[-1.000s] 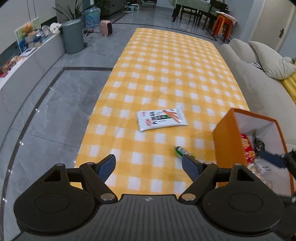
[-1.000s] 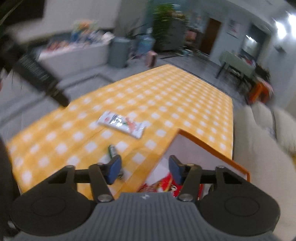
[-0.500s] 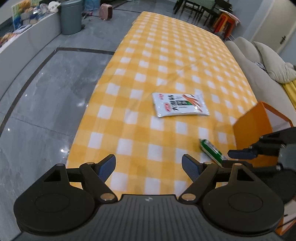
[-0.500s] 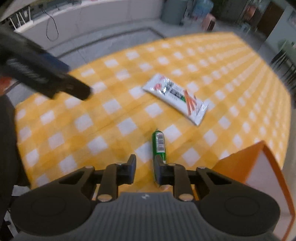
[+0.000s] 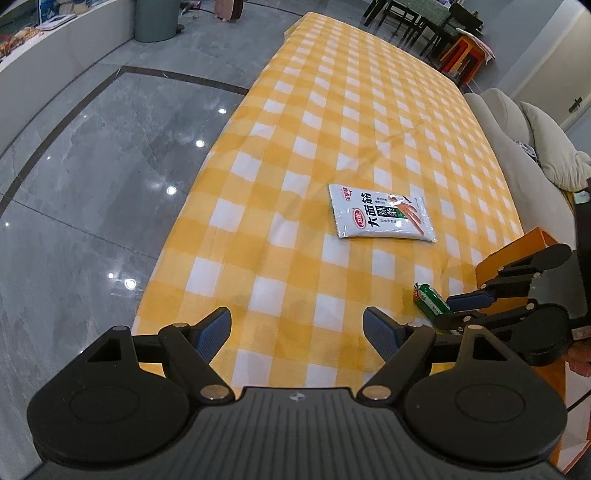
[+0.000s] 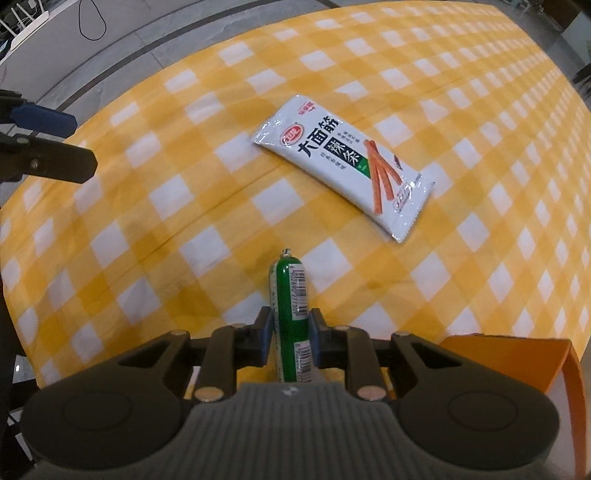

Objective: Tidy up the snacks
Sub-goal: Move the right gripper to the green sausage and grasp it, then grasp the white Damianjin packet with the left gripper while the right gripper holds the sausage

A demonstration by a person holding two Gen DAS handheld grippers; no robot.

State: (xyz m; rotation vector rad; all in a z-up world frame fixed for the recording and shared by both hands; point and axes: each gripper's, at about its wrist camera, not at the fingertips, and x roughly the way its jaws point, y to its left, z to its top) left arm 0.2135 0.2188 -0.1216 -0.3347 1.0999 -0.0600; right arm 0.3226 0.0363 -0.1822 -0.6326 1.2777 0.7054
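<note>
A green sausage stick lies on the yellow checked tablecloth, close to the orange box. My right gripper points down over it, and both pads touch its sides while the jaws are opening slightly. In the left wrist view the same stick shows between the right gripper's fingertips. A white snack packet with red strips printed on it lies flat further out. My left gripper hangs open over the cloth's near edge with nothing between its fingers.
The orange box stands at the table's right edge. Beyond it is a beige sofa. Grey tiled floor lies left of the table, with a bin and a low counter further back. Chairs stand at the far end.
My right gripper came down from above the orange box to the green sausage stick and closed in around it. My left gripper sank towards the table's near edge, still wide open.
</note>
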